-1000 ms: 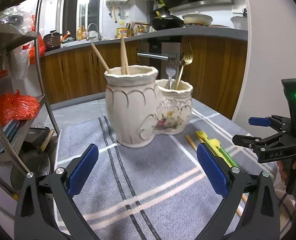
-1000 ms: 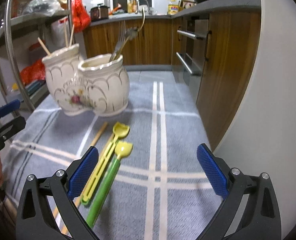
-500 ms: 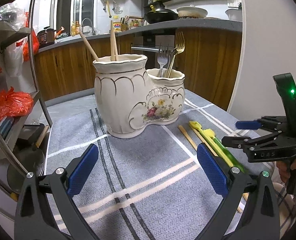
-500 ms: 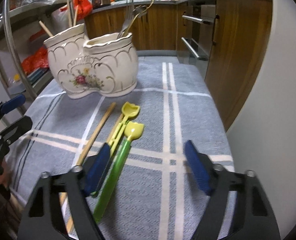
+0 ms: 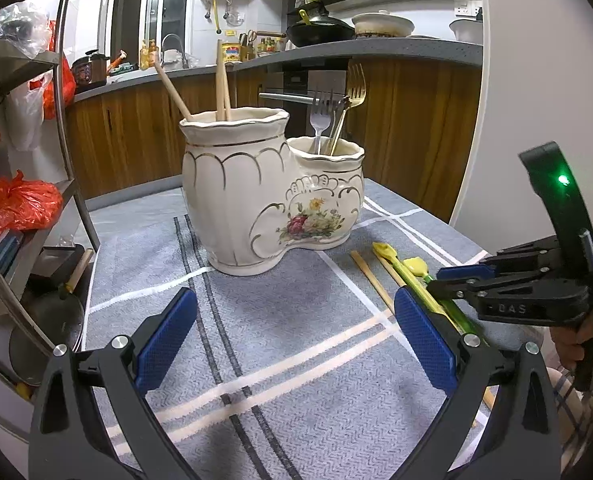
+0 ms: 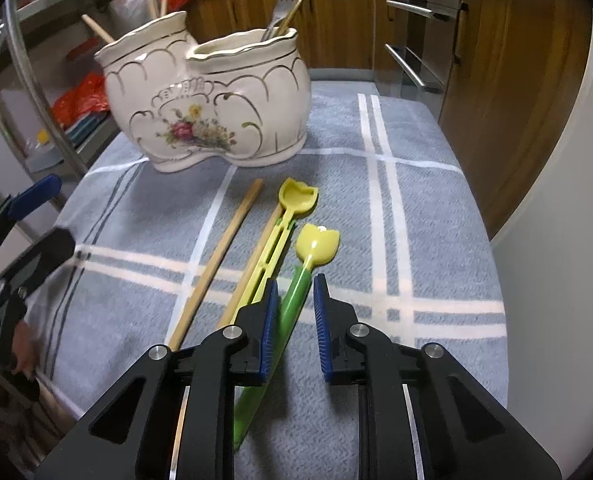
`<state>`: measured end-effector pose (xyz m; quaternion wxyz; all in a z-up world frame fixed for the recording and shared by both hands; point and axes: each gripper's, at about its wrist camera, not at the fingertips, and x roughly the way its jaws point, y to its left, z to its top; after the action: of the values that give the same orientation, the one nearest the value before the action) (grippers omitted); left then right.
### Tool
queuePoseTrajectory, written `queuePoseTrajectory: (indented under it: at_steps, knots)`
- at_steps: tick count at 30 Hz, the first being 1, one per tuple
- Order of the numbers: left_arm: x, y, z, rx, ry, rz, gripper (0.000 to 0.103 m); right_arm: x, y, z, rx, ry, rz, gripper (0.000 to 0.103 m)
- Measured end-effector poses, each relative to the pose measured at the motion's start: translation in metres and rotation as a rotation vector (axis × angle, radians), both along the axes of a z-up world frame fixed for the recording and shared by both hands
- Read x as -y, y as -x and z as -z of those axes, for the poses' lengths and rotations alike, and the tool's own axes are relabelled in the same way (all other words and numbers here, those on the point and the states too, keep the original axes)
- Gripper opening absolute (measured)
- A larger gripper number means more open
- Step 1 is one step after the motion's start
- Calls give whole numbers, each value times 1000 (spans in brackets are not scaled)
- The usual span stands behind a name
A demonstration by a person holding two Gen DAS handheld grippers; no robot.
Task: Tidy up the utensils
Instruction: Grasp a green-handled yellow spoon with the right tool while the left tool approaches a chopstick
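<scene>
Closing your right hand-held gripper (image 6: 293,312) around the green-handled spoon with the yellow tulip-shaped bowl (image 6: 296,296), you straddle its shaft low on the grey checked cloth over the worktop (image 6: 416,200), though the pads do not yet visibly press it. Your left hand-held gripper (image 5: 296,344) hangs wide open and empty. Only the left view shows the chopsticks (image 5: 220,80) and forks (image 5: 320,120) clearly in the cream two-pot ceramic holder (image 5: 256,196); only the right view shows the narrowing gap.
</scene>
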<state>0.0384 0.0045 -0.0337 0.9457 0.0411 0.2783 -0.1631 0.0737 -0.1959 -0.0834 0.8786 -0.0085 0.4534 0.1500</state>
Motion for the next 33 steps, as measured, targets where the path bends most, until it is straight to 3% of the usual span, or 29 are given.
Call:
queuePoseTrajectory:
  at_steps: [4, 10, 20, 26, 33]
  knots:
    - [7, 2, -1, 1, -19, 18, 97, 3, -1, 1, 6, -3, 6, 12]
    - [22, -3, -1, -27, -47, 40, 97, 13, 2, -3, 49, -6, 8, 10]
    - [42, -14, 12, -164, -68, 26, 97, 44, 21, -35, 258, -77, 54, 10]
    - [50, -15, 15, -198, -97, 14, 97, 52, 22, -44, 319, -102, 65, 10]
    - [52, -18, 18, -292, -78, 7, 59, 55, 21, -42, 318, -121, 60, 10]
